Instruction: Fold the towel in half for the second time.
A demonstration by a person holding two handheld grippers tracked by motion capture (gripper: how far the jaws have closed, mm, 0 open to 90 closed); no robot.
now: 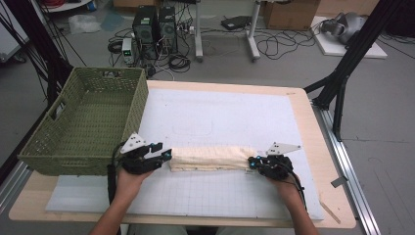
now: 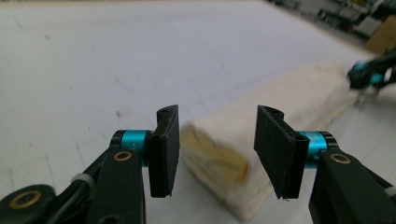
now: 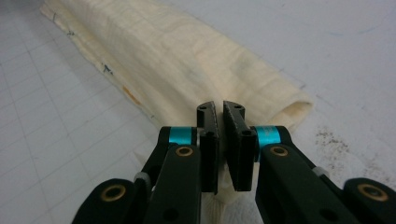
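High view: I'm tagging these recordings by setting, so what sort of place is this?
Probably a lab or workshop set up for recording, not a home. Computer towers stand on the bare floor among loose cables, black rig struts flank the table, and a gridded work mat covers it.

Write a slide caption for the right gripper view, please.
Right gripper pinching the end of a folded cream cloth on the white mat.

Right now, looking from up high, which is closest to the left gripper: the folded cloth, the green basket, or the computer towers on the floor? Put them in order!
From the left gripper:
1. Folded cloth, just beside its jaws, toward the right.
2. Green basket, on the table's left, behind it.
3. Computer towers, on the floor beyond the table.
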